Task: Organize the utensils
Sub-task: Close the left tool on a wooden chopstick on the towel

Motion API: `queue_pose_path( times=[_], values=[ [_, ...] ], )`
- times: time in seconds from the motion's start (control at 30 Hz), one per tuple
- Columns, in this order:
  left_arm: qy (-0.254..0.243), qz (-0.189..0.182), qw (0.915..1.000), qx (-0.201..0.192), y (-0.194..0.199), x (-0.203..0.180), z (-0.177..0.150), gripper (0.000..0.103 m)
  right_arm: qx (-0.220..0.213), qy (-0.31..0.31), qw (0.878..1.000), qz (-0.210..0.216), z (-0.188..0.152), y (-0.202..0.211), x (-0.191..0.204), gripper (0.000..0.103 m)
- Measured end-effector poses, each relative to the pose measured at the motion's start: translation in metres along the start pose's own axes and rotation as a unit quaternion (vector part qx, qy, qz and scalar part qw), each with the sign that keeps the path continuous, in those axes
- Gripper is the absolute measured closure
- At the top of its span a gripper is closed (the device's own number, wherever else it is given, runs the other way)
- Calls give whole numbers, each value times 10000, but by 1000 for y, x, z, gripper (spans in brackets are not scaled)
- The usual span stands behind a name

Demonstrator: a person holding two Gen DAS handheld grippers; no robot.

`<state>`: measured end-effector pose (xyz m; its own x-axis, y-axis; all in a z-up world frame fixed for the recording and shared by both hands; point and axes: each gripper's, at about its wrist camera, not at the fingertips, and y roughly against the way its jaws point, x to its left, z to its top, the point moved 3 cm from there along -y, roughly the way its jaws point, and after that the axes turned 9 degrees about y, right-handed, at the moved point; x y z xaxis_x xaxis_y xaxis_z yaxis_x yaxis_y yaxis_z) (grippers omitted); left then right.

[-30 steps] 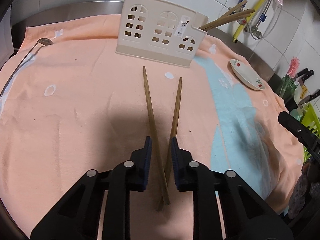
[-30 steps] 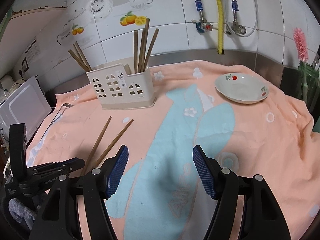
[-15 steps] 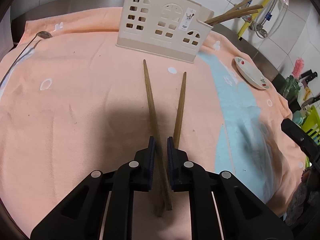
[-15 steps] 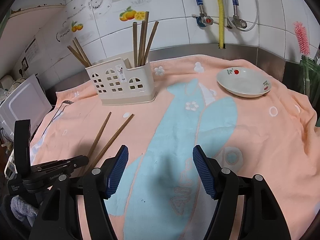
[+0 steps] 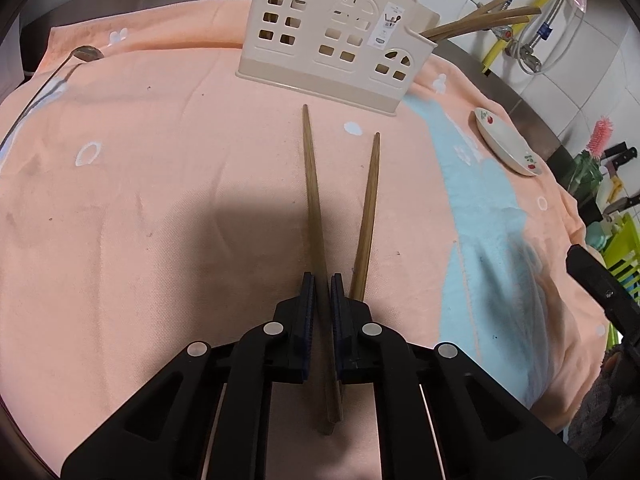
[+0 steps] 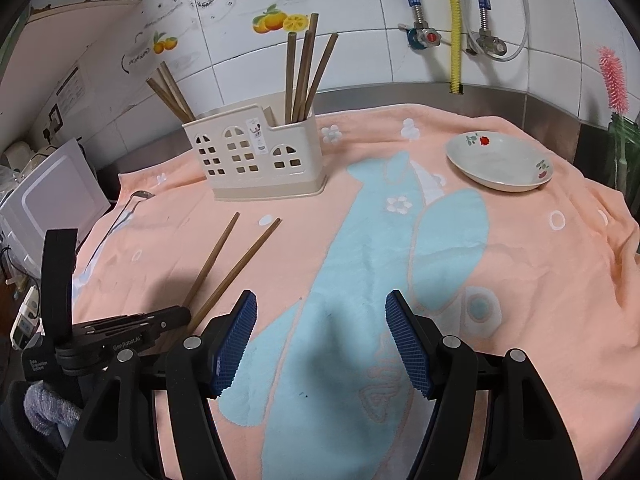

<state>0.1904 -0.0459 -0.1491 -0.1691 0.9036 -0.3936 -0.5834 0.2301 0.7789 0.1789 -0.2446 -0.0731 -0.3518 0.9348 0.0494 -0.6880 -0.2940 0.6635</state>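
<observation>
Pinching one brown chopstick (image 5: 316,200) in the left gripper (image 5: 322,292), just closed; right gripper (image 6: 320,320) gaping wide, empty, over towel (image 6: 520,260).

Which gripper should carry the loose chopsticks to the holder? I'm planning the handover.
Left. The left gripper has just closed on the chopsticks, which point toward the utensil holder. The right gripper hangs open over bare towel, holding nothing.

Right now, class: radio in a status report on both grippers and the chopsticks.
Left gripper just closed, shut on left chopstick. Right gripper open, empty. Second chopstick loose on towel. Path to utensil holder looks clear.
</observation>
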Motion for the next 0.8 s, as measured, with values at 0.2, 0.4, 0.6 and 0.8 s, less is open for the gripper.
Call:
queue_pose_path(
  times=[0.2,0.4,0.6,0.8],
  values=[
    [-46,-41,9999,-116,11,3,4,98,107,82,9999,58,-2,-5,13,38],
    [-88,-141,9992,-358,34,10,18,98,255,245,9991,213,-5,-17,41,42],
    [-189,-195,9990,-364,46,19,24,98,429,202,9981,394,-6,-31,73,56],
    [-268,-276,9991,-196,45,32,22,98,629,118,9964,551,-7,-46,106,66]
  ],
)
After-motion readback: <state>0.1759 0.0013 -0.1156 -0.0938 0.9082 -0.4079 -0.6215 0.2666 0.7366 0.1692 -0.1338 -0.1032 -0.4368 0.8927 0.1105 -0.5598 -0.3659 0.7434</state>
